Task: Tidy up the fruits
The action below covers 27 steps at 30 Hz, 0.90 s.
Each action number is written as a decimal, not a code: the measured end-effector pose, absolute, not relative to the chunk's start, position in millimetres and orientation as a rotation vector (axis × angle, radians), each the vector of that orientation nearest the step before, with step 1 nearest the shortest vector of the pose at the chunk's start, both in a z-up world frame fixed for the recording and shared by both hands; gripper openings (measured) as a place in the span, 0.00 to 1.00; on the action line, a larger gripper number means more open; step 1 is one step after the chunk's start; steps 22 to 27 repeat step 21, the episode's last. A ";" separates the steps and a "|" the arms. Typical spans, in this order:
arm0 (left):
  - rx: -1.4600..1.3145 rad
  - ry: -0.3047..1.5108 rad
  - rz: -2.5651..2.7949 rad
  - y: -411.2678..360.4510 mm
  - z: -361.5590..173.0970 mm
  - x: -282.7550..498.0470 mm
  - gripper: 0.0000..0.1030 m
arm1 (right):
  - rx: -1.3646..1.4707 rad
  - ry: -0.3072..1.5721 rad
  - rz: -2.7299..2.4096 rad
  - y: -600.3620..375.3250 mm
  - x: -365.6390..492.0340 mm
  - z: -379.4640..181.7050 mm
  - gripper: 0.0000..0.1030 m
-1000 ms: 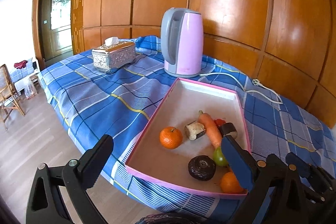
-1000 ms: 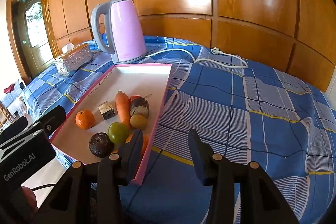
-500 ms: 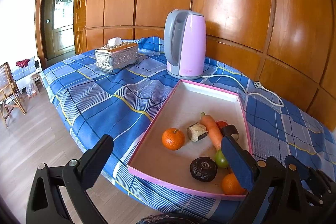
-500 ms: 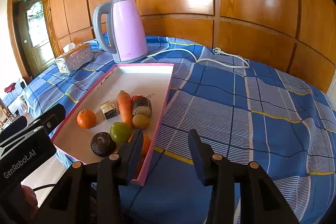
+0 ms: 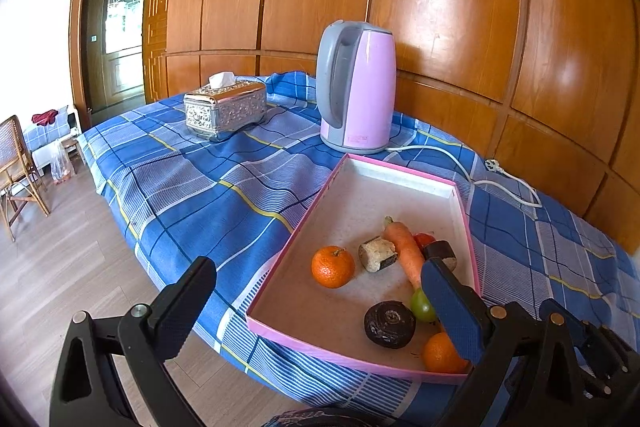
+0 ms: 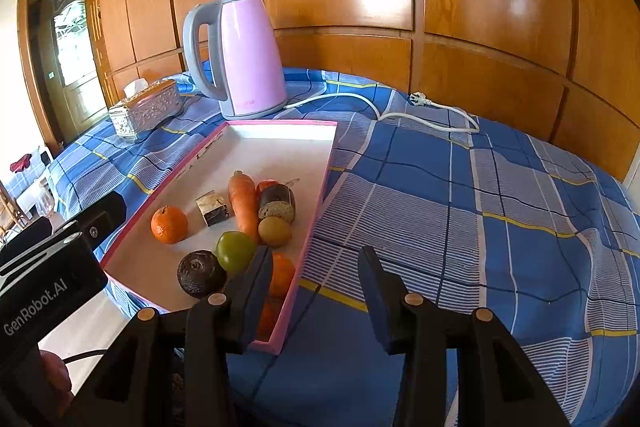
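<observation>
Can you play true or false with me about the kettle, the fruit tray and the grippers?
1. The pink electric kettle stands inside the pink-rimmed tray. False: it stands on the blue checked cloth behind the tray.
2. The orange carrot lies in the tray. True.
3. The right gripper holds the green round fruit. False: it is open and empty.
4. The silver tissue box sits on the cloth. True.
5. The kettle's white plug lies unplugged. True.

Both grippers have black moulded frames with triangular cut-outs and round metal pivot screws. The left gripper (image 5: 320, 303) carries textured pads; the right gripper (image 6: 316, 287) likewise. Beside it, the left housing bears white "GenRobot.AI" lettering and a thin black cable.
</observation>
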<state>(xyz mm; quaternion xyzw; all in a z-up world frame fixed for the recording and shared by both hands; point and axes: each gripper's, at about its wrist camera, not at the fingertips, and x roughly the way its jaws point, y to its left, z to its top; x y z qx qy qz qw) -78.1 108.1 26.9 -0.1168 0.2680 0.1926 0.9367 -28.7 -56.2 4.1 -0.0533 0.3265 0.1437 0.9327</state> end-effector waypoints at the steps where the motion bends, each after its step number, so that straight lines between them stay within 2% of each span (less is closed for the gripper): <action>1: -0.240 0.548 0.394 108.3 26.8 -78.3 1.00 | -0.109 0.668 0.294 -56.2 -28.6 4.1 0.44; 27: -0.228 0.534 0.389 106.8 28.9 -79.3 0.98 | -0.104 0.663 0.291 -58.3 -27.5 4.8 0.44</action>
